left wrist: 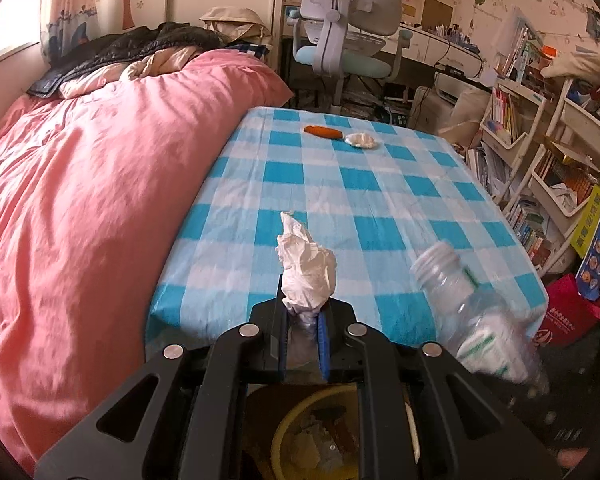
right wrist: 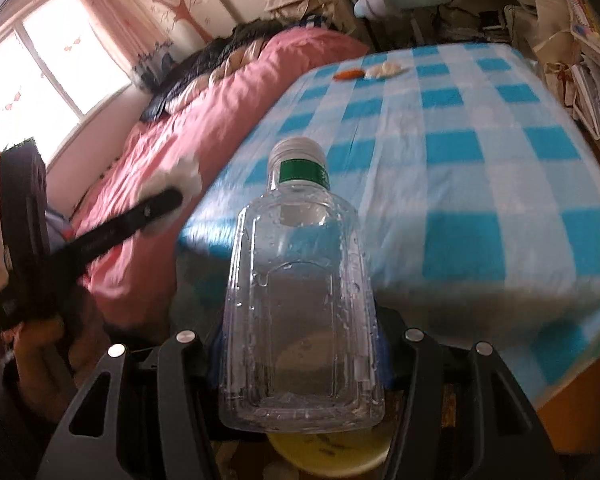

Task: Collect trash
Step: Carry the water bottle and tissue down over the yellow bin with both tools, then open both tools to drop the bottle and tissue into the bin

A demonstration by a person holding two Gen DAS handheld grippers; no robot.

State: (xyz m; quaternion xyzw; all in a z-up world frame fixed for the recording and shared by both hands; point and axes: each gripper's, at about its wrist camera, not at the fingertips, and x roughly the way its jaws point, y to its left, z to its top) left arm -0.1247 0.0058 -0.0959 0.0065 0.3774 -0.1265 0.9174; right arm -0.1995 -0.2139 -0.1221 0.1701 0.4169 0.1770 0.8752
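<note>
Two pieces of trash are held: one crumpled tissue (left wrist: 307, 270) is clamped in the left gripper (left wrist: 303, 322), standing upward, and one clear bottle (right wrist: 300, 288) is clamped in the right gripper (right wrist: 300, 354), neck pointing away. Below, one yellow bin (left wrist: 288, 432) is seen. Two items, an orange wrapper (left wrist: 323, 131) and a white wad (left wrist: 362, 140), are left on the checked table (left wrist: 380, 200).

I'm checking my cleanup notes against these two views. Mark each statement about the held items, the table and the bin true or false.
1. The left tool is shut on a crumpled white tissue. True.
2. The right tool holds a metal can. False: it holds a clear plastic bottle.
3. An orange item and a white wad lie at the far end of the checked tablecloth. True.
4. The bottle has a red band at its neck. False: the band is green.
5. A yellow bin shows below the left tool. True.
</note>
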